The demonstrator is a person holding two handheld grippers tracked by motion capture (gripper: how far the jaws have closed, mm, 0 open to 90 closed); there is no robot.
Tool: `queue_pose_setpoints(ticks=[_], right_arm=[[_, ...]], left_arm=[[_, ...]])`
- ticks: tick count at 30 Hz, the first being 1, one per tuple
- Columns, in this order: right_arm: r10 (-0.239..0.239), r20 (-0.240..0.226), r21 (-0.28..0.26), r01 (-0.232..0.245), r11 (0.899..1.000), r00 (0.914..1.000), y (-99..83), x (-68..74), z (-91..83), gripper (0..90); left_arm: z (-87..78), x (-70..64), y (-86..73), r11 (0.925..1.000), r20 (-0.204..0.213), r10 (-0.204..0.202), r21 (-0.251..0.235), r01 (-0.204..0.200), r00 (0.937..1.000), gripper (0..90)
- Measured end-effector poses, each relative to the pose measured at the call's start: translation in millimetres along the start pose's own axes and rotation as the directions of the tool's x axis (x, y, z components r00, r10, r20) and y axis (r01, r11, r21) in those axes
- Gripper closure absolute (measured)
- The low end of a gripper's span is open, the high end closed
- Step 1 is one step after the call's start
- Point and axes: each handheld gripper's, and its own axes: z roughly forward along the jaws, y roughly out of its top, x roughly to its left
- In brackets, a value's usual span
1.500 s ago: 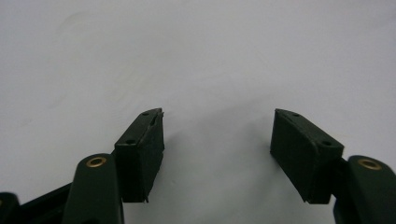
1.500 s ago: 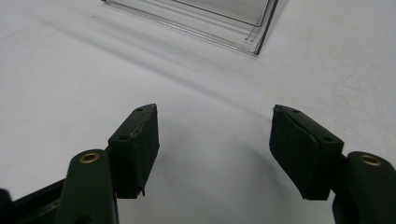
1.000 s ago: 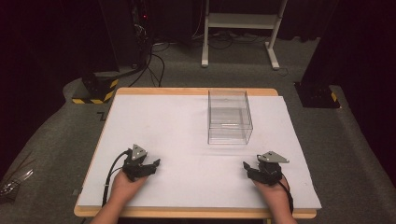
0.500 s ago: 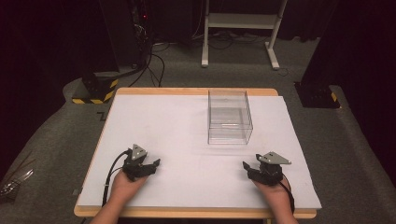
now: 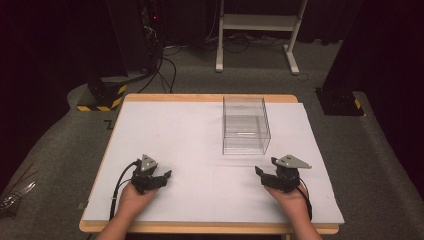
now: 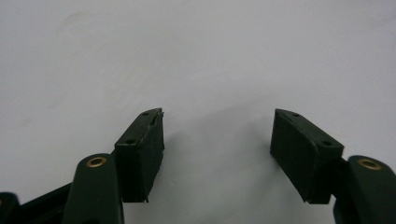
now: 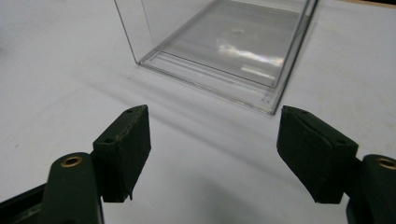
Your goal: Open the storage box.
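High view: worktop [image 5: 165, 125] is a wood-edged top covered by a white sheet. A clear plastic box [image 5: 245, 125] stands upright on it, open at the top, right of centre and toward the far edge. Nothing visible inside it. Left gripper [image 5: 159, 179] sits near the front-left of the sheet, held by the left hand [image 5: 135, 197], a black cable looping off its left side, grey three-cornered plate on top. Right gripper [image 5: 265, 175] sits near the front-right, held by the right hand [image 5: 289, 197], also with a grey plate on top. Both grippers are low over the sheet, well apart from each other; the right one is nearer the box but not touching it. Beyond the worktop — grey carpeted floor, a white stand frame [image 5: 257, 25], dark equipment with cables, and a black-yellow striped block [image 5: 104, 97] at far left.

Left gripper view: left gripper [image 6: 217, 135] has its jaws spread wide, nothing between them, just bare white sheet ahead and their soft shadow on it.

Right gripper view: right gripper [image 7: 215, 144] has its jaws spread wide too, empty. The box [image 7: 224, 46] is straight ahead, a clear gap of sheet between its near bottom edge and the jaw tips — its transparent base and walls catch reflections, and its near right corner lines up roughly with the right jaw.
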Motion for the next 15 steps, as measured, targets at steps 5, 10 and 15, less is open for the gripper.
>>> queue_pose_setpoints(ticks=[5,10,15], right_arm=[[-0.031,-0.009,-0.018,0.031,0.999,0.9995,13.6,4.5,4.7,29.7],[-0.018,-0.03,-0.044,0.017,0.999,0.9994,29.5,5.3,13.1,34.0],[-0.033,-0.031,-0.059,0.031,0.998,0.999,43.5,7.6,26.8,37.2]], left_arm=[[0.0,0.0,0.0,1.0,0.0,0.0,0.0,0.0,1.0,35.0],[0.1,-0.3,0.0,1.0,-0.001,-0.001,-0.002,0.001,1.0,35.1],[0.0,0.0,0.0,1.0,0.0,0.0,0.0,0.0,1.0,35.0]])
